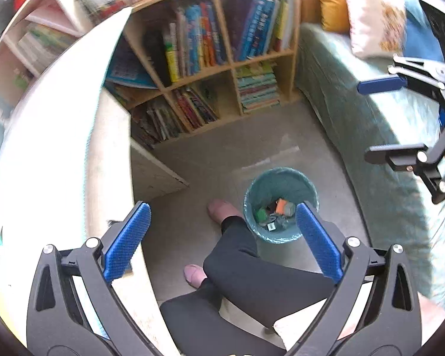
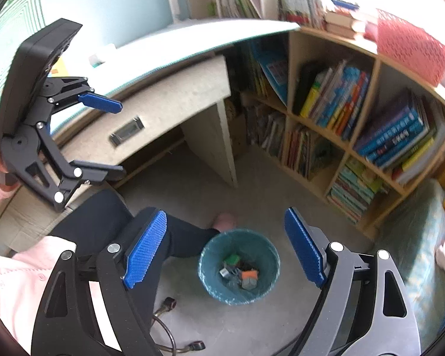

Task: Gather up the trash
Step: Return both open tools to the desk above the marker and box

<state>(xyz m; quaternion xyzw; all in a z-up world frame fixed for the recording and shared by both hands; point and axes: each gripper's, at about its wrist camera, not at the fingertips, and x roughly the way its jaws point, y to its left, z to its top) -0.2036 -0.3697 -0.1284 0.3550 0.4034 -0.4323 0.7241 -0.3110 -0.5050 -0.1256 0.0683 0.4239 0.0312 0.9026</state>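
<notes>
Both the left gripper (image 1: 222, 237) and right gripper (image 2: 225, 246) are hanging wide open and empty above the round teal lined wastebasket (image 2: 207, 255), which is sitting on the grey floor (image 1: 222, 154) holding small scraps (image 2: 240, 273). Any later drop risks missing its narrow rim.

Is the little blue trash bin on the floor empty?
No, the trash bin already holds several scraps, among them an orange piece and a green one.
</notes>
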